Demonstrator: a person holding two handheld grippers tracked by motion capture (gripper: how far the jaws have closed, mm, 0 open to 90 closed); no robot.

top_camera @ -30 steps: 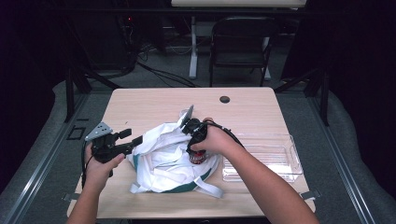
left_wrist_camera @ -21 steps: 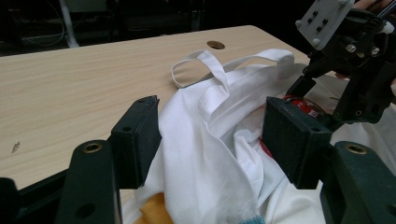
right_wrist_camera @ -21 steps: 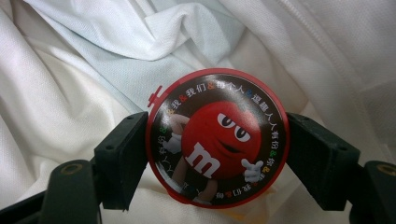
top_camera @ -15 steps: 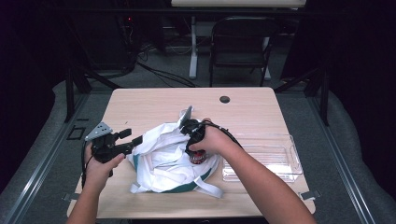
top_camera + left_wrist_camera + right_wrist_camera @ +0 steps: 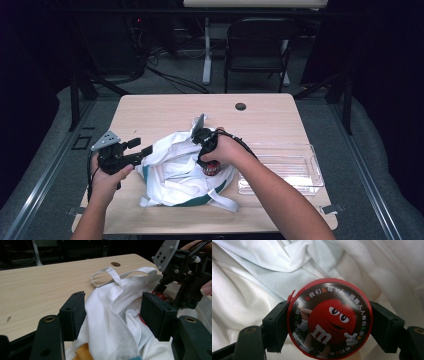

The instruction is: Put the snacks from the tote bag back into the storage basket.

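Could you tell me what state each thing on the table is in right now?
White bag: crumpled on the table, mouth open.
Candy tub: red lid shut, clamped between the right gripper's jaws, over the bag.
Right gripper: shut on the tub.
Left gripper: jaws apart, bag cloth between them.
Clear tray: empty, beside the bag.

Red round tin lid (image 5: 329, 318) bears a white "m" on the red candy figure; ringed by Chinese characters.

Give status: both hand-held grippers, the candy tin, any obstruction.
Right hand-held gripper shut on red candy tin, over white bag. Left hand-held gripper open, bag fabric between jaws. Bag folds crowd the tin.
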